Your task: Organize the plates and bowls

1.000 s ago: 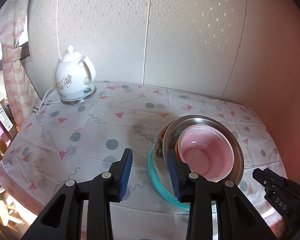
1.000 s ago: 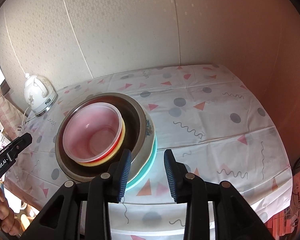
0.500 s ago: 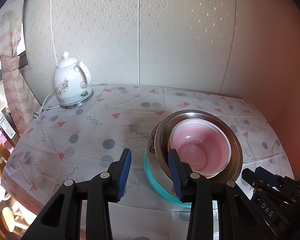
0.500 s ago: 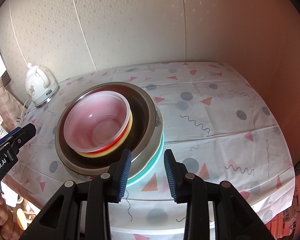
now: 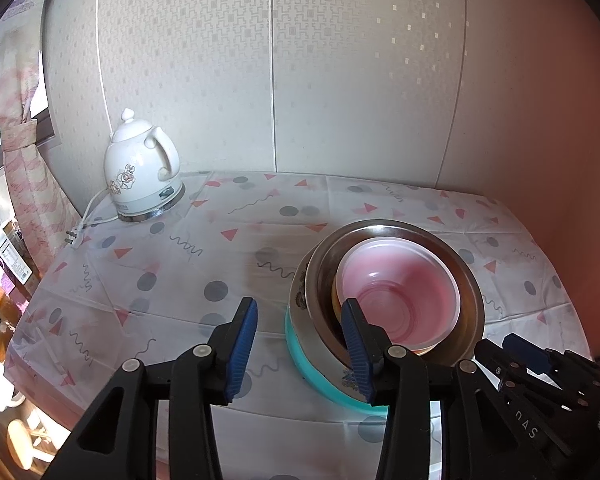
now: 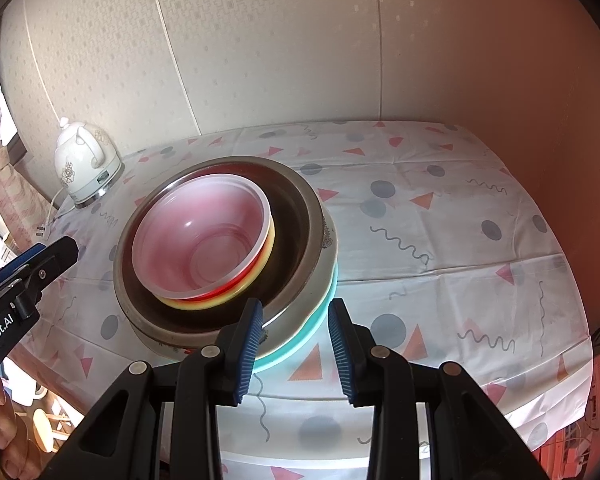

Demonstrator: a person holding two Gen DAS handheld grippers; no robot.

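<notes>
A stack of dishes stands on the table: a teal plate [image 5: 300, 364] at the bottom, a white patterned bowl [image 5: 298, 296], a steel bowl [image 5: 470, 280], a yellow and a red bowl, and a translucent pink bowl [image 5: 400, 292] on top. The stack also shows in the right wrist view, with the pink bowl [image 6: 204, 240] inside the steel bowl [image 6: 296, 216]. My left gripper [image 5: 302, 344] is open and empty, above the stack's left front edge. My right gripper [image 6: 296, 344] is open and empty, above the stack's right front edge.
A white kettle [image 5: 140, 172] on its base stands at the table's back left, its cord trailing off the edge; it shows in the right wrist view too [image 6: 84, 164]. The patterned tablecloth [image 6: 440, 220] covers the table. Walls close the back and right.
Both grippers have drawn back and risen slightly from the stack; the stack sits a little farther off in both views. Jaws stay open.
</notes>
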